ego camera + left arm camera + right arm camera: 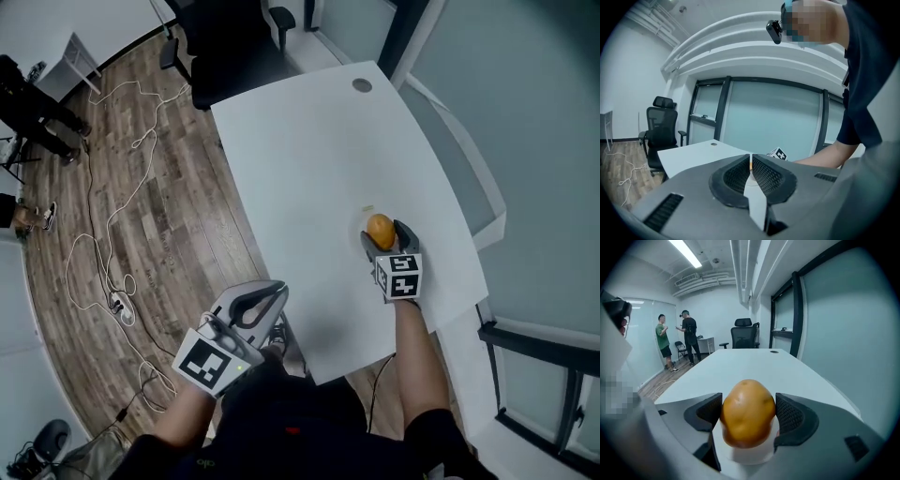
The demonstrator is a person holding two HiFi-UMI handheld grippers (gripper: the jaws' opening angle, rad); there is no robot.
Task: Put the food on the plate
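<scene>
An orange-brown potato (380, 230) (748, 412) sits between the pads of my right gripper (382, 234) (748, 416), which is shut on it near the right edge of the white table (309, 169). Just under the potato shows a small white plate (751, 456); I cannot tell whether the potato rests on it. In the head view the plate is hidden against the white top. My left gripper (272, 292) (751, 165) hangs off the table's near-left edge, shut with nothing between its jaws.
A black office chair (234, 47) stands at the table's far end, near a round grommet (362, 85). Cables (122, 187) trail over the wooden floor on the left. Two people (675, 341) stand far off. A glass wall (544, 141) runs along the right.
</scene>
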